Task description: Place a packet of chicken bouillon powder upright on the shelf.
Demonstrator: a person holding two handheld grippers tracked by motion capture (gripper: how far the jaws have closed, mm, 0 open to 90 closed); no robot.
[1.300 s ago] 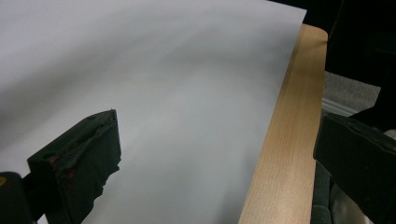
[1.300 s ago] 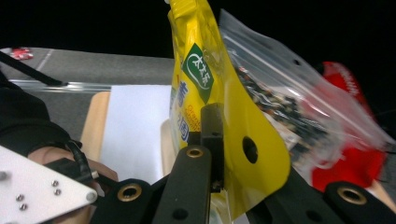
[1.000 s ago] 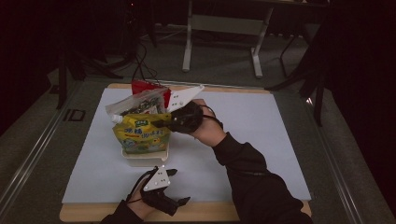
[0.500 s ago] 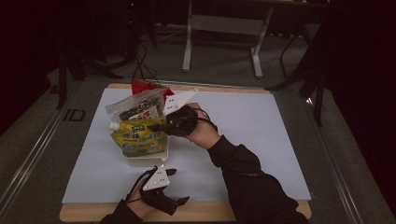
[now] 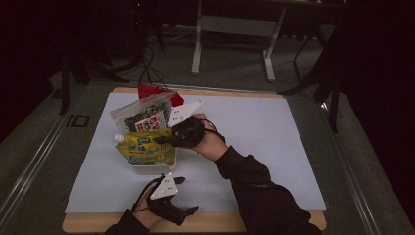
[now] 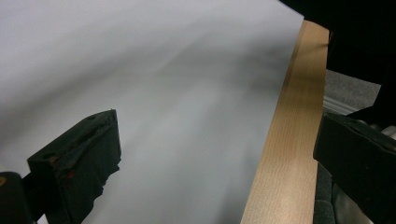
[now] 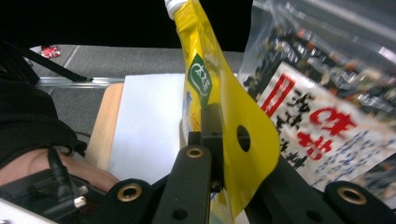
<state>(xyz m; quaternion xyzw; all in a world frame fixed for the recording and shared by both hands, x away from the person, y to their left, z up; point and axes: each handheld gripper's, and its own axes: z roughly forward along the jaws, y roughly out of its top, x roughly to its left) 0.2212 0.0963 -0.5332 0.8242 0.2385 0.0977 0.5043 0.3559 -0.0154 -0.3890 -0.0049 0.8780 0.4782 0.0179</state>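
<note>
The yellow pouch is sitting lower in the white container than a second ago. It is standing upright, long axis vertical, white cap at 12 o'clock, its edge clamped between the jaws of the right gripper. The left gripper is resting wide open at 6 o'clock on the counter.

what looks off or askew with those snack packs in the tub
Nothing is spilled or torn. The yellow pouch leans sideways in the white tub, spout to the left, with the right gripper shut on its edge. The seaweed bag tilts behind it. The left gripper rests open.
</note>
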